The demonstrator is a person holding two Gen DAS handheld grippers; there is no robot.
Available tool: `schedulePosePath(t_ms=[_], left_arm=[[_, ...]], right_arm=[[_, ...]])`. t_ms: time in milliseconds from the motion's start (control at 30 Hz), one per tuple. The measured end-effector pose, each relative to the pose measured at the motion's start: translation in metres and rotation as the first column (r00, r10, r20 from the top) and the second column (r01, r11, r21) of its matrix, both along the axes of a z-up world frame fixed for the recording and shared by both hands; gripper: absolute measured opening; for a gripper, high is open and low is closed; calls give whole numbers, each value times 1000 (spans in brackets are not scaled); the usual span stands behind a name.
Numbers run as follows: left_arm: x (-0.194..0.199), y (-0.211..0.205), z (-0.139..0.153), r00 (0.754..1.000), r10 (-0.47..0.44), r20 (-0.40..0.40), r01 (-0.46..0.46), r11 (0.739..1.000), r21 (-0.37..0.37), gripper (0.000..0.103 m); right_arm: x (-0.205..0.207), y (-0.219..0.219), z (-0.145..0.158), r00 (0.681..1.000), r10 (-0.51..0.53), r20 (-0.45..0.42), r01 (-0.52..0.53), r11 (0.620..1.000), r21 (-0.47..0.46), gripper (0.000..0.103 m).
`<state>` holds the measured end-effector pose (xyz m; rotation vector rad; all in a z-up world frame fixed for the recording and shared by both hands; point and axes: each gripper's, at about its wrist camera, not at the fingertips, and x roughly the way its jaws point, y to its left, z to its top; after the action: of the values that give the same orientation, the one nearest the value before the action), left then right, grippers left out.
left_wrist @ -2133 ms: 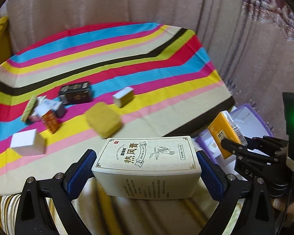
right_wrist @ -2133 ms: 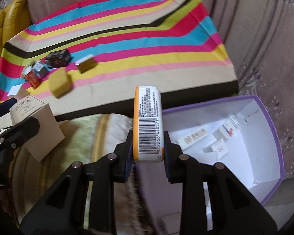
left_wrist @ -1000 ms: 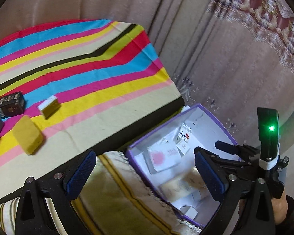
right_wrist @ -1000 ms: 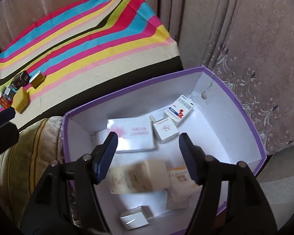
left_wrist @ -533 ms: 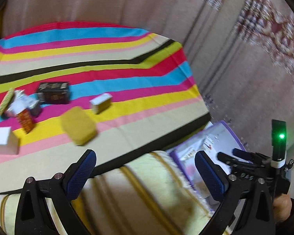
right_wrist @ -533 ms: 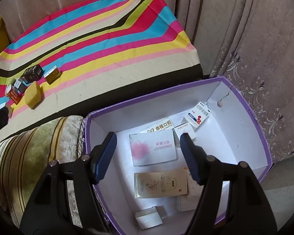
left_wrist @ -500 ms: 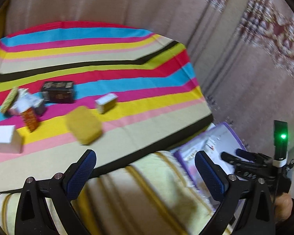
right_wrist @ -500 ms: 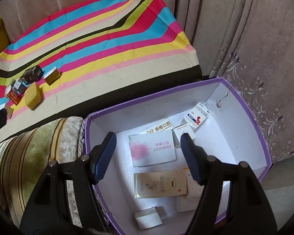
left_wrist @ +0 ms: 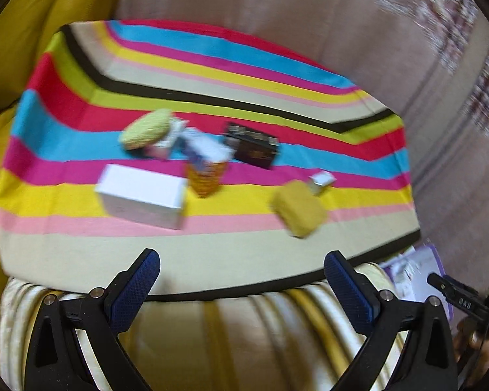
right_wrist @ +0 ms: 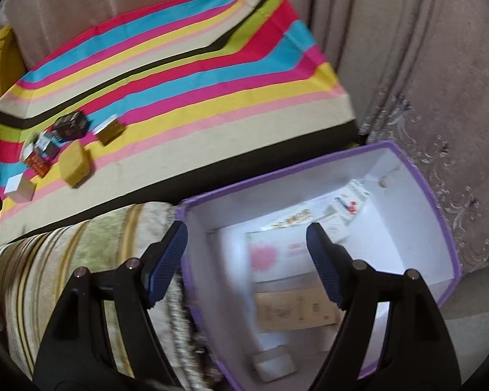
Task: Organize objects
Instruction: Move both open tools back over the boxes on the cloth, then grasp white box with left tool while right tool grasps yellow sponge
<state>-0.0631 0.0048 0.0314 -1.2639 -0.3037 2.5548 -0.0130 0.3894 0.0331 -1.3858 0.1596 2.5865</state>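
My left gripper (left_wrist: pixel 241 270) is open and empty, at the near edge of the striped cloth (left_wrist: pixel 212 247). On the cloth lie a white box (left_wrist: pixel 141 195), an orange box (left_wrist: pixel 205 177), a dark box (left_wrist: pixel 252 150), a yellow block (left_wrist: pixel 298 208), a small white-topped box (left_wrist: pixel 322 181) and a green round thing (left_wrist: pixel 145 128). My right gripper (right_wrist: pixel 246 251) is open and empty above the purple-rimmed white box (right_wrist: pixel 433 195), which holds several packets, among them a beige carton (right_wrist: pixel 296 306) and a pink-printed white box (right_wrist: pixel 277 254).
A striped cushion (left_wrist: pixel 244 342) lies under both grippers, between the cloth and the purple box (left_wrist: pixel 417 273). Curtains hang behind and to the right (right_wrist: pixel 407 49). A yellow sofa (left_wrist: pixel 16 32) rises at the left. The right gripper (left_wrist: pixel 463 296) shows at the left view's right edge.
Both grippers dropped their boxes into the purple box and stand open. My left gripper has swung left, back toward the cloth. My right gripper has shifted left over the box's near rim.
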Motion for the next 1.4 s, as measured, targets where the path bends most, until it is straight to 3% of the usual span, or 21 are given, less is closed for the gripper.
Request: schedulePosePath(t_ms=[300,733,933,1133,1300,1400], left_arm=[[-24,-51,-12,993,113,40,-111,993,-33,102],[-77,-46,-32,993,85,84,-66,976,-209,102],[-90,-48,-40,993,71,98,-53,983,-173,103],[-88,-43,-40,995,62,80,-46,981,-188,103],[-89,-45,-45,989,72,131,-56,992,-116,103],[-93,-42,-48,986,90,139,-71,988,-133,103]], right_arm=[[-27,-68,-6,988,152,3,-152,988,-31,79],[-77,-156,-11,947,321,-24,-320,947,37,84],[-102,-185,-25,925,379,10,-379,923,67,84],[-125,-201,-36,913,405,39,-407,908,101,84],[-138,-209,-45,909,413,64,-418,900,122,84],[-142,-211,-49,908,413,74,-420,898,133,84]])
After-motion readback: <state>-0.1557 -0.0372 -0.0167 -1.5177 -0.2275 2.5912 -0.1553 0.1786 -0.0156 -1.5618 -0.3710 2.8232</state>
